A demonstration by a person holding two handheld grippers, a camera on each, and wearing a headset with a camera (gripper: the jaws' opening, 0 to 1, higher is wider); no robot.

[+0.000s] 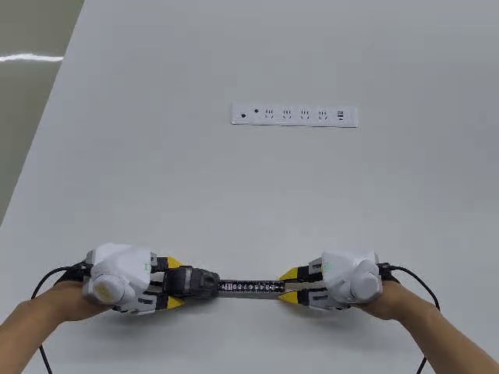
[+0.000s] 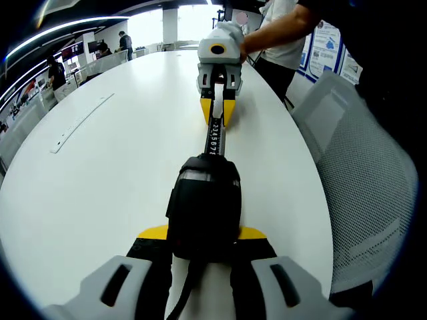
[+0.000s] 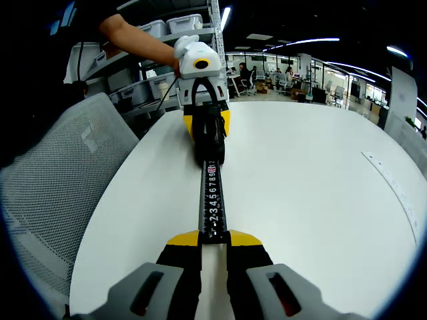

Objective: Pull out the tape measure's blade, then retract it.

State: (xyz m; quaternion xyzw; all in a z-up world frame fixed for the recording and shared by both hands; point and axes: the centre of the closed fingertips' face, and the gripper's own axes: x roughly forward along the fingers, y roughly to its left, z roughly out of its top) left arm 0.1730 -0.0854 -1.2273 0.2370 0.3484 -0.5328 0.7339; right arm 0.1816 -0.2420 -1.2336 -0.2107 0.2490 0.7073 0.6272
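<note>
Tape measure (image 1: 204, 284) with its blade (image 1: 249, 287) partly drawn, held low over the white table (image 1: 249, 202). The left gripper (image 1: 170, 284) is clamped on the black case (image 2: 203, 207), anchoring it against the pull. Opposite it, the right gripper (image 1: 292, 289) is closed on the blade's free end, which keeps the short numbered length taut and straight. Judging by this span, extension is at an early stage and retraction is not yet done.

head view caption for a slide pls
Left tool grips the tape measure case while right tool holds its blade pulled out over a white table
</note>
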